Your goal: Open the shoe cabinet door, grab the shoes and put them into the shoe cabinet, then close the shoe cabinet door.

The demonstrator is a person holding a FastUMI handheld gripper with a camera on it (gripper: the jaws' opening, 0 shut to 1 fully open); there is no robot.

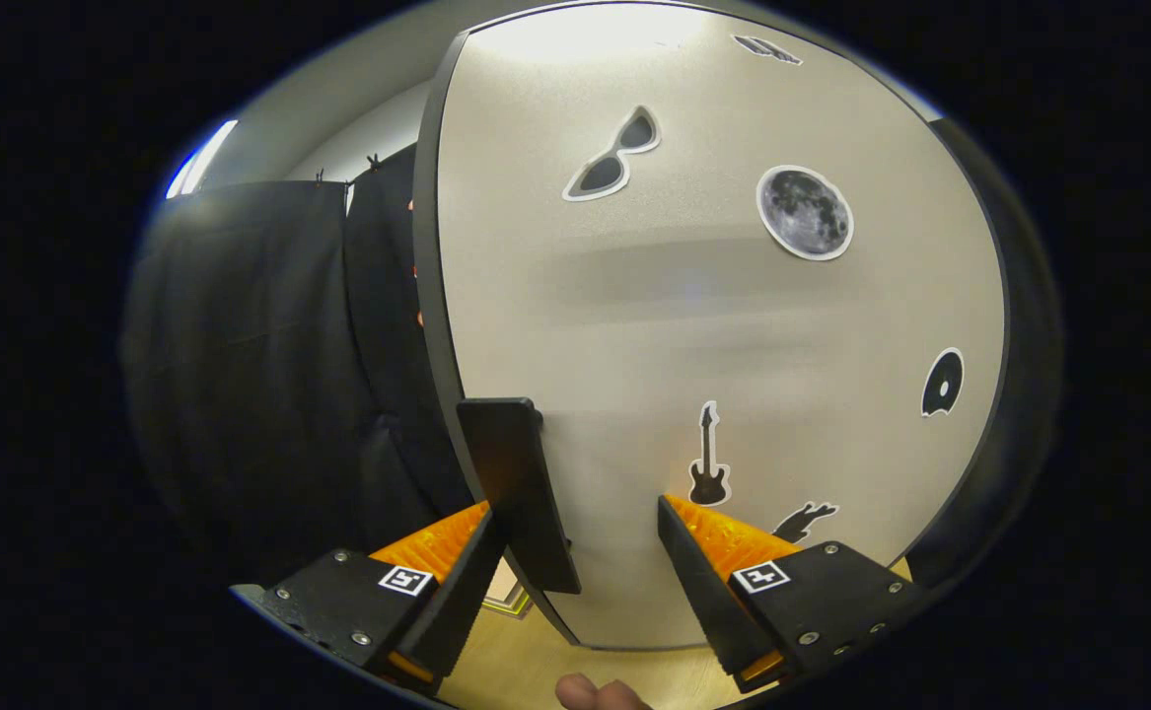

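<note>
The shoe cabinet door [713, 316] is a pale panel with a dark rim and stands close in front of me. Stickers dot its face: sunglasses, a moon, a guitar and a disc. A flat black handle [511, 473] sticks out at the door's left edge. My gripper [575, 505] is open, and the handle sits between its fingers. The handle is right against the left finger [457, 552], while the right finger [708, 547] stands well apart from it, in front of the door face near the guitar sticker.
Black cloth [240, 375] hangs to the left, beyond the door's edge. Light wooden floor [536, 661] shows below the door. Part of a person's finger [600, 692] shows under the gripper.
</note>
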